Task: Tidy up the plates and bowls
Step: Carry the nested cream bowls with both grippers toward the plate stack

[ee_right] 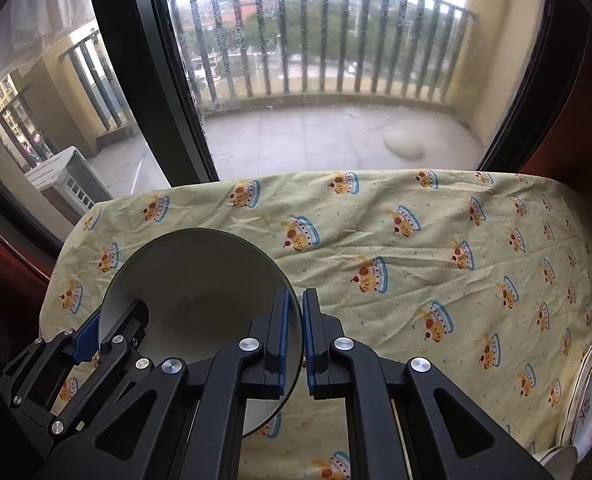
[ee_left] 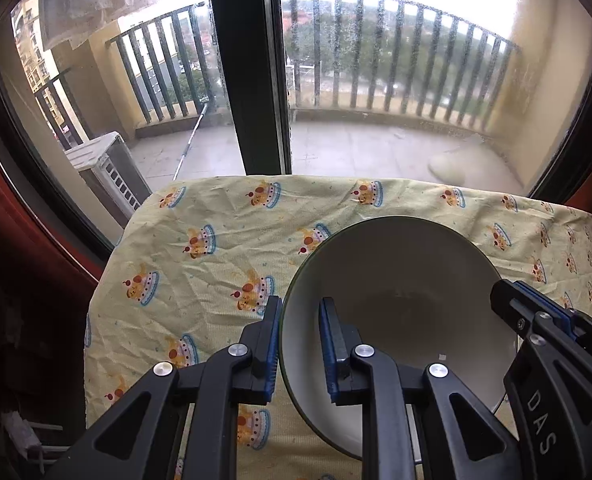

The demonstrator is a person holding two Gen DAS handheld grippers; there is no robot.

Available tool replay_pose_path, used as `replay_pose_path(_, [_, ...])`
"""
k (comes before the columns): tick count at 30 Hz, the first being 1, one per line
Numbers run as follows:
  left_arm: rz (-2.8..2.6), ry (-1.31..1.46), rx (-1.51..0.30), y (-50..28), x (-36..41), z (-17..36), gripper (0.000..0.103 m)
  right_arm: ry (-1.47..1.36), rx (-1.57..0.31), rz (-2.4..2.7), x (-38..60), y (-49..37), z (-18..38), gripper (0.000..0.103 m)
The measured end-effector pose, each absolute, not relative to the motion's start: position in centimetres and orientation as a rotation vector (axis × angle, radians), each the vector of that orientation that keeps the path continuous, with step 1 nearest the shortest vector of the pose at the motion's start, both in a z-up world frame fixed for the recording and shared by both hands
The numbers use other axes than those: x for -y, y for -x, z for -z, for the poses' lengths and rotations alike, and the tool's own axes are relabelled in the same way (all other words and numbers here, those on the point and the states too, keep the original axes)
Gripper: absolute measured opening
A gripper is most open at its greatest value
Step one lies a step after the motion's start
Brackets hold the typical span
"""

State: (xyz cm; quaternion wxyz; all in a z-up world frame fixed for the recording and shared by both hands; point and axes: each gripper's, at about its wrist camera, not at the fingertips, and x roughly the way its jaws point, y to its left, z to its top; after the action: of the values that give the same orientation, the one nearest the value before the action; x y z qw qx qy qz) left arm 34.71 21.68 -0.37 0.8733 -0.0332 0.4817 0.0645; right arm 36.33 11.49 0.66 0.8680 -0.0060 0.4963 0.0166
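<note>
A bowl [ee_left: 395, 276], white inside with a dark green rim, is held over the yellow printed tablecloth [ee_left: 200, 264] by both grippers. My left gripper [ee_left: 300, 308] is shut on the bowl's left rim, one pad outside the wall and one inside. My right gripper [ee_right: 295, 300] is shut on the opposite rim of the same bowl [ee_right: 200, 280]. Each wrist view also shows the other gripper clamped on the far rim: the right gripper [ee_left: 509, 300] and the left gripper [ee_right: 110, 320].
A white plate with a floral pattern [ee_right: 591, 396] stands tilted at the cloth's right edge, with another white dish [ee_right: 557, 456] below it. A dark-framed window [ee_left: 252, 80] onto a railed balcony rises right behind the table. Reddish walls flank both sides.
</note>
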Motion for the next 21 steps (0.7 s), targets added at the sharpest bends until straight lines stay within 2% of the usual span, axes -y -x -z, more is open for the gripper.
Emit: replay_pose_path(21, [-0.109,0.054,-0.916,-26.2,-17.3,-5.9,0.016,-0.019,-0.956,-0.01,-6.7,-26.9,-7.6,0.01])
